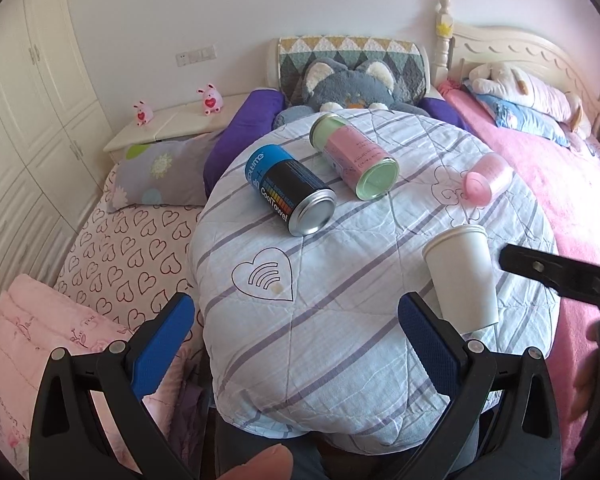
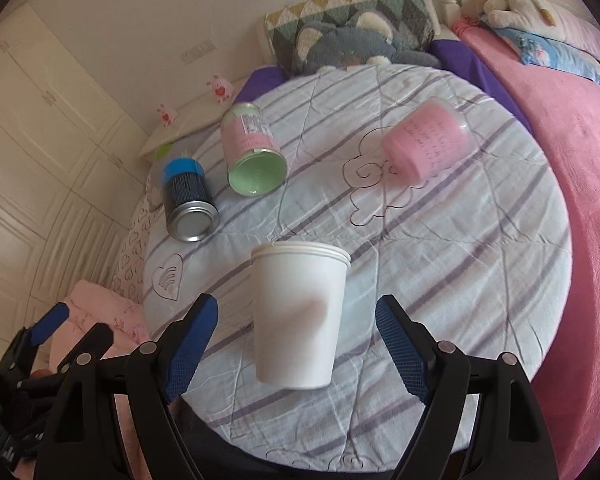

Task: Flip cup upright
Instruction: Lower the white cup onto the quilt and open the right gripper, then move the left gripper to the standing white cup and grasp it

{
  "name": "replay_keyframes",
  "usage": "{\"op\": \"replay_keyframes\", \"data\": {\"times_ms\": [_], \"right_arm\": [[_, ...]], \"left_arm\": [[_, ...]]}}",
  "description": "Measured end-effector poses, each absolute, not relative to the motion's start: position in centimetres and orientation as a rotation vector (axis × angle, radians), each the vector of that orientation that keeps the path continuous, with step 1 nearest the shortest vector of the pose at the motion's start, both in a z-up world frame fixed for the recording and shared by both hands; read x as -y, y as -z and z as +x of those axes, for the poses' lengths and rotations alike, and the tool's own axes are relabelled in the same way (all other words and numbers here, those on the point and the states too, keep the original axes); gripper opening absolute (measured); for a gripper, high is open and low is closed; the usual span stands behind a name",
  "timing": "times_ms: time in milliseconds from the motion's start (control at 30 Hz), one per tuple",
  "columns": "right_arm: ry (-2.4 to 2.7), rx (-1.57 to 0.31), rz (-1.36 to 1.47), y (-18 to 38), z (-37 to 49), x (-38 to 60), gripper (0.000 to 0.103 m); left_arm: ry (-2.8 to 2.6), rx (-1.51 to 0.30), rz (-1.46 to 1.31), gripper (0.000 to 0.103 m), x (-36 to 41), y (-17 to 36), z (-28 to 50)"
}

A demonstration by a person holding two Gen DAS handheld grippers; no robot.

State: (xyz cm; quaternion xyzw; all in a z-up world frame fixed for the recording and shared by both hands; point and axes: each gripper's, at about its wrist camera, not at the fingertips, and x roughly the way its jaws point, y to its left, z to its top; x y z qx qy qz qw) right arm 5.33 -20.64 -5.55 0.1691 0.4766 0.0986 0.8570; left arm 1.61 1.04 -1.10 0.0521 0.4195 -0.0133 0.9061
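A white paper cup [image 2: 298,314] lies on its side on a striped quilt-covered round surface [image 2: 440,248], its mouth pointing away from me. In the left wrist view the cup [image 1: 462,276] lies at the right. My right gripper [image 2: 296,320] is open, its blue pads either side of the cup's base end without touching it. My left gripper [image 1: 296,316] is open and empty over the near part of the quilt, left of the cup. One black finger of the right gripper [image 1: 556,274] shows in the left view beside the cup.
A black and blue can [image 1: 290,196], a pink and green can [image 1: 356,156] and a pink cup [image 1: 488,178] lie on their sides farther back. A grey plush toy [image 1: 348,88] and pillows sit behind. A pink blanket [image 1: 572,200] lies right, a heart-print sheet [image 1: 128,248] left.
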Motion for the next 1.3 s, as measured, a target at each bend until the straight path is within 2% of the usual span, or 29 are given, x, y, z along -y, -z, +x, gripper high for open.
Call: {"op": "replay_keyframes", "data": {"times_ms": [167,433,1300], "right_arm": [[-0.18,-0.986,0.433,6.5,2.4,21.0,0.082],[-0.095,-0.958,0.359,5.8,-0.3,20.9,0.082],[-0.058,-0.902,0.337,4.7,-3.0,22.2,0.082]], "left_arm": [[0.035,-0.878,0.109,0.103,-0.6,1.4,1.3],[0.047,-0.871,0.119,0.103,-0.1,1.0,0.6],[0.07,-0.845,0.159,0.103,2.3,0.1,-1.4]]}}
